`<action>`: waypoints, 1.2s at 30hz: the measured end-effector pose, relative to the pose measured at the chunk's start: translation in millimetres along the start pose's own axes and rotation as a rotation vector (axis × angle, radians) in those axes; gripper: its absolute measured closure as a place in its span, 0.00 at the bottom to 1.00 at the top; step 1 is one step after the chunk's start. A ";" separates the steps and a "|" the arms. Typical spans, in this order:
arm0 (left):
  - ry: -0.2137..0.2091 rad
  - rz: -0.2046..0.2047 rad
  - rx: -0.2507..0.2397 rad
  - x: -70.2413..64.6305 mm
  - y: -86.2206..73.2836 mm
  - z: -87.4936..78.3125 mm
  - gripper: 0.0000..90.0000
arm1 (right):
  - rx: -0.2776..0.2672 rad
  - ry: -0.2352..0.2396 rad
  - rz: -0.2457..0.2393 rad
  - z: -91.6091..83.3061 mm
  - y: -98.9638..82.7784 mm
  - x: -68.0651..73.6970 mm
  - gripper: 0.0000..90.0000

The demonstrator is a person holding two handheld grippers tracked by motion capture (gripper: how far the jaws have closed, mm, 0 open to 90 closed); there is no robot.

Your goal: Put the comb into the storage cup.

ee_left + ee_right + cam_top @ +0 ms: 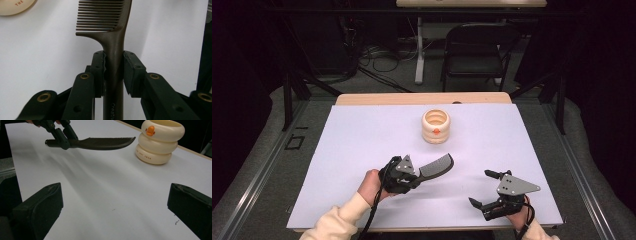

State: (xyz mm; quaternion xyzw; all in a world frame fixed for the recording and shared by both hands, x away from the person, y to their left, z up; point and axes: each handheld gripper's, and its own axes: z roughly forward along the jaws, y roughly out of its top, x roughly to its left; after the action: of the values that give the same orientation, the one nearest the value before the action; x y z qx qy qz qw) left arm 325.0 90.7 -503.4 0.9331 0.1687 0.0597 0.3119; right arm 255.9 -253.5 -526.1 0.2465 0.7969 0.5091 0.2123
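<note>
High view places both grippers at the near edge of the white tabletop (362, 135): the right gripper (484, 189) near right, its jaws spread wide with nothing between them, and the left gripper (414, 176) near centre, jaws clamped on the handle of a dark comb (437, 167) whose toothed end points far-right. Farther off, at mid-table, stands a cream ringed holder (436, 126) with an orange mark. Left gripper view adds the close grip: both pads (98, 66) press the comb's handle just below the teeth, with lettering on the handle. Right gripper view shows the comb held clear above the tabletop, its tip near the holder but apart, and small lettering on the holder's lowest ring.
</note>
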 end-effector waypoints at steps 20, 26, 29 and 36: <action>0.022 -0.043 -0.056 6.3 -5.6 -5.1 0.80 | 0.006 -0.001 0.001 1.2 -0.3 -1.0 0.00; 0.035 -0.054 -0.071 8.1 -6.8 -7.5 0.80 | 0.007 0.000 0.001 1.4 -0.1 -0.6 0.00; 0.044 -0.060 -0.080 9.7 -7.7 -8.5 0.80 | 0.008 0.001 0.001 1.5 -0.2 -0.8 0.00; 0.064 -0.084 -0.111 13.1 -10.4 -10.5 0.80 | 0.009 0.001 0.000 1.6 0.0 -0.7 0.00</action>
State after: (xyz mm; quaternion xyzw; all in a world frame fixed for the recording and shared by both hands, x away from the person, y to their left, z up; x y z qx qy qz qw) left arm 332.1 109.0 -501.2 0.9040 0.2139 0.0856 0.3601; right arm 257.4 -252.8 -526.6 0.2470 0.7992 0.5059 0.2107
